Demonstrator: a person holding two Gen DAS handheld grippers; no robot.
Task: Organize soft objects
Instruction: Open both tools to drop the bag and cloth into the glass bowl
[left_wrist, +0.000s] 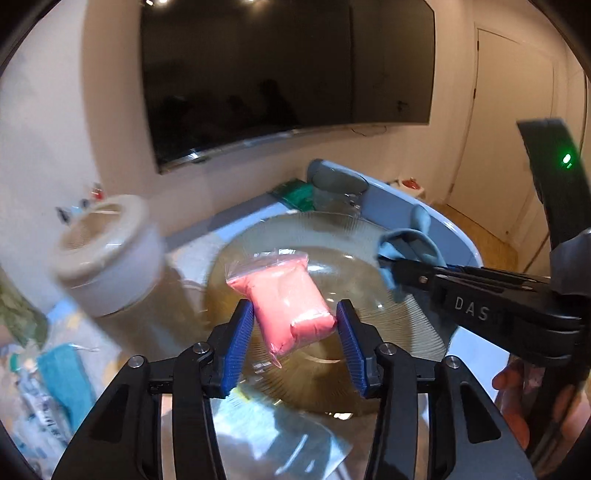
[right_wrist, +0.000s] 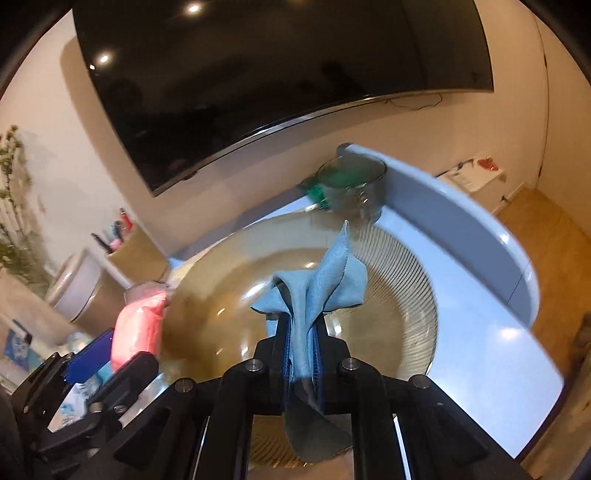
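My left gripper (left_wrist: 294, 318) is shut on a pink soft pack in a clear bag (left_wrist: 286, 295) and holds it above a large ribbed glass bowl (left_wrist: 417, 317). My right gripper (right_wrist: 301, 325) is shut on a light blue cloth (right_wrist: 317, 284), which hangs over the same bowl (right_wrist: 402, 273). In the left wrist view the right gripper (left_wrist: 395, 271) reaches in from the right with the cloth (left_wrist: 410, 243). In the right wrist view the left gripper (right_wrist: 110, 354) and pink pack (right_wrist: 138, 328) are at the lower left.
A white lidded container (left_wrist: 107, 254) stands left of the bowl. A glass cup (right_wrist: 351, 188) and a green packet (left_wrist: 293, 194) sit behind it. A pen holder (right_wrist: 136, 251), plastic bags (left_wrist: 280, 439) and a teal item (left_wrist: 64, 376) lie nearby. The pale blue table rim (right_wrist: 480, 229) curves right.
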